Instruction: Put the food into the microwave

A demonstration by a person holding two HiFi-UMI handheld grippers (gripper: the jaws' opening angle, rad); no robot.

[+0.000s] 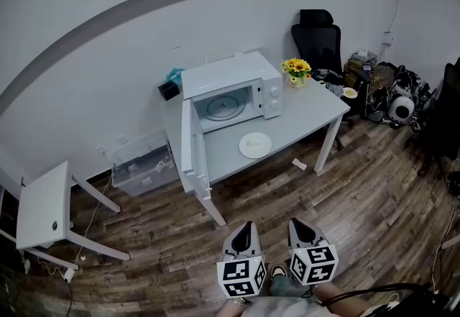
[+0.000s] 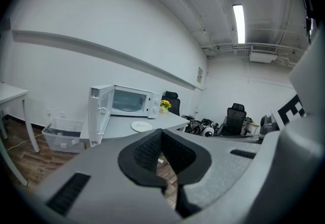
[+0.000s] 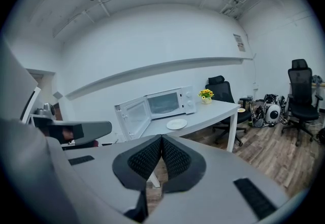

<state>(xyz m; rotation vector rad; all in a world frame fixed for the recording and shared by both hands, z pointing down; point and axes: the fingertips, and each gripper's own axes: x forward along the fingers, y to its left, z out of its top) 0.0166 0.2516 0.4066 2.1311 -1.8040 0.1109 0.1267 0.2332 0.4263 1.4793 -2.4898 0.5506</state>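
A white microwave (image 1: 228, 93) stands on a white table (image 1: 302, 118) against the wall, its door (image 1: 188, 146) swung wide open to the left. In front of it on the table lies a white plate (image 1: 255, 144) with pale food on it. The same microwave (image 2: 129, 101) and plate (image 2: 141, 126) show far ahead in the left gripper view, and the microwave (image 3: 165, 102) and plate (image 3: 176, 124) in the right gripper view. Both grippers hang over the wooden floor well short of the table. My left gripper (image 1: 245, 231) is shut and empty. My right gripper (image 1: 300, 228) is shut and empty too.
A small vase of yellow flowers (image 1: 296, 69) stands at the table's right end. A black office chair (image 1: 318, 39) and a pile of gear (image 1: 392, 93) are at the right. A clear storage box (image 1: 142, 163) sits under the table's left side; a small white table (image 1: 44, 204) stands at far left.
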